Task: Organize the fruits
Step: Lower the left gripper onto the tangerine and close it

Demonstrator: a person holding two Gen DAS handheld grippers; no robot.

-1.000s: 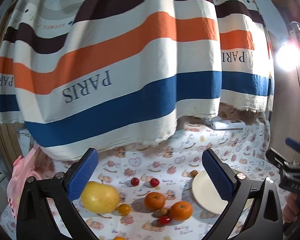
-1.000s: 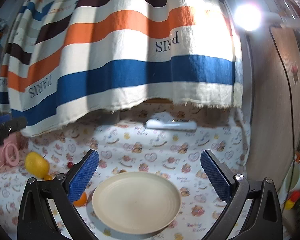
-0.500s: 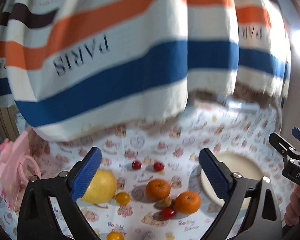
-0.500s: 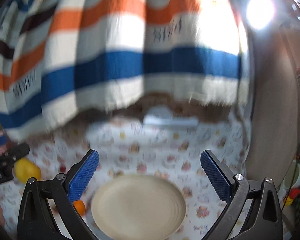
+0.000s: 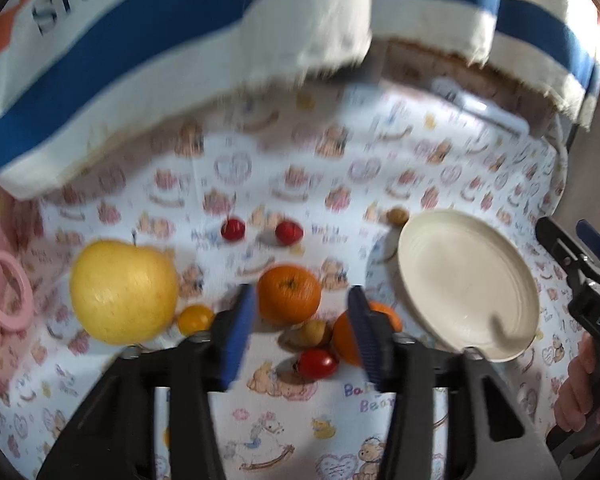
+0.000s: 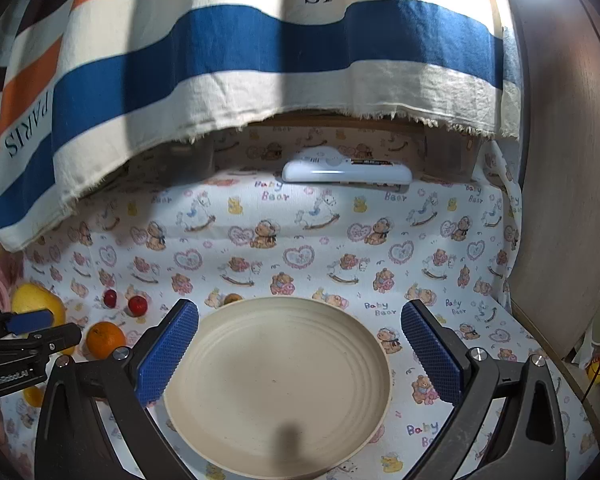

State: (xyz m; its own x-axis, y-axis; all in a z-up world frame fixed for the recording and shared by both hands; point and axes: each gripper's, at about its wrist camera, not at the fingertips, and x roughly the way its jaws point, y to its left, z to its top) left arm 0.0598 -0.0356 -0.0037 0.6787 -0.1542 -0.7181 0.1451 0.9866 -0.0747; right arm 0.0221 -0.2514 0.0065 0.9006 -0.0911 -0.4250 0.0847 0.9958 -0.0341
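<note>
Nearest in the left wrist view, the left gripper [image 5: 302, 312] hangs low over the bear-printed tablecloth [image 5: 284, 432], its blue-padded jaws partly closed but holding nothing, the gap lined up just short of the round orange mandarin [image 5: 289, 294]. Just in front lie a small red cherry tomato [image 5: 317, 363] and a small tan nut-like piece [image 5: 312, 331]; touching these on the right is a second orange mandarin [image 5: 350, 334], partly hidden by the right pad. To the left sit a small yellow cherry tomato [image 5: 195, 318] and a large yellow apple [image 5: 123, 291].

The mandarin probably handles as light and firm with slightly yielding, grippy peel; the pads should take it across its widest middle with moderate pressure. The tomatoes look smooth and easily crushed, and the apple is likely heavy and too broad for this gap.

Farther off lie two red cherries [image 5: 233, 229].

The right gripper [image 6: 300, 344] hovers with jaws wide apart and empty over the bare cream round plate [image 6: 260, 432].
</note>
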